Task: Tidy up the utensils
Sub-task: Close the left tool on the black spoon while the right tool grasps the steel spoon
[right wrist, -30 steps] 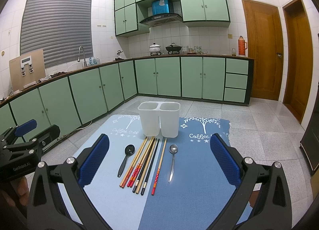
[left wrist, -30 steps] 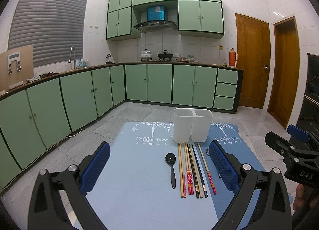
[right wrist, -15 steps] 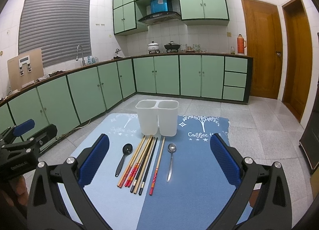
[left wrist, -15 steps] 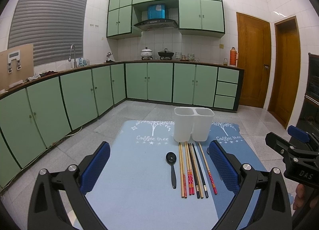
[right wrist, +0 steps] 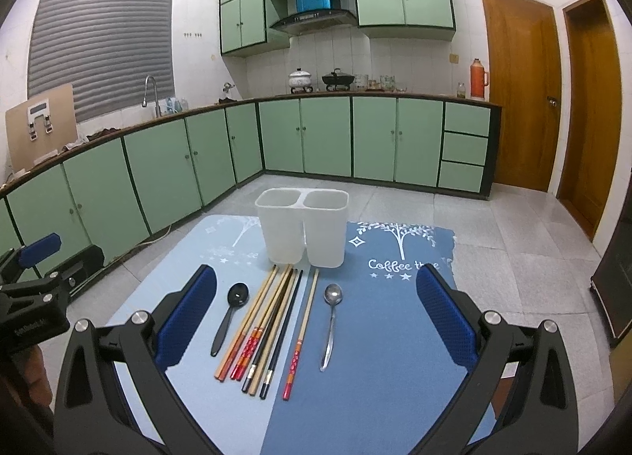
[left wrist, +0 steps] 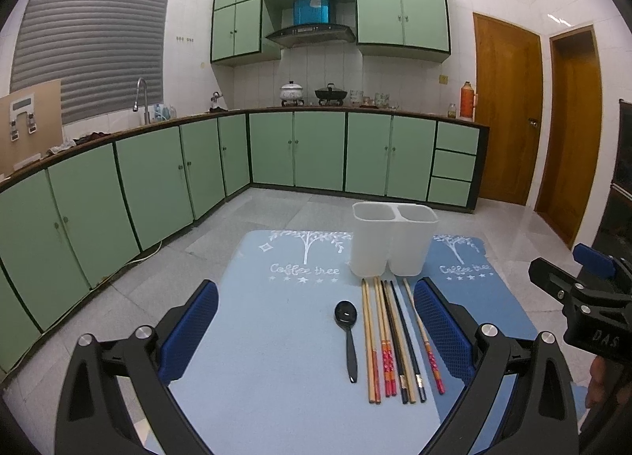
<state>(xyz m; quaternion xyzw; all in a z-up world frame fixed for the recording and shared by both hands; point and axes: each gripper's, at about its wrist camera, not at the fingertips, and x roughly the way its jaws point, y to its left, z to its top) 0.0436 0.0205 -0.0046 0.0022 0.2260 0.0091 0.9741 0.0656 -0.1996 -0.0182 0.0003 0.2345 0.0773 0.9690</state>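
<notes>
A white two-compartment holder (left wrist: pixel 393 239) (right wrist: pixel 302 232) stands empty at the far side of a blue mat (left wrist: pixel 276 356) (right wrist: pixel 379 356). In front of it lie a black spoon (left wrist: pixel 347 330) (right wrist: pixel 229 316), several chopsticks (left wrist: pixel 389 340) (right wrist: pixel 268 324) and a metal spoon (right wrist: pixel 331 320), which is hidden in the left wrist view. My left gripper (left wrist: pixel 316 320) is open and empty, above the mat near the black spoon. My right gripper (right wrist: pixel 316 313) is open and empty, above the utensils.
The mat lies on a surface over a grey tiled floor (left wrist: pixel 276 214). Green cabinets (left wrist: pixel 158 186) run along the left and back. Wooden doors (right wrist: pixel 521 99) stand at the right. The other gripper shows at each view's edge (left wrist: pixel 588 313) (right wrist: pixel 31 297).
Both grippers have shifted slightly; the holder and utensils sit a little lower and closer in the views. Nothing was taken hold of.
</notes>
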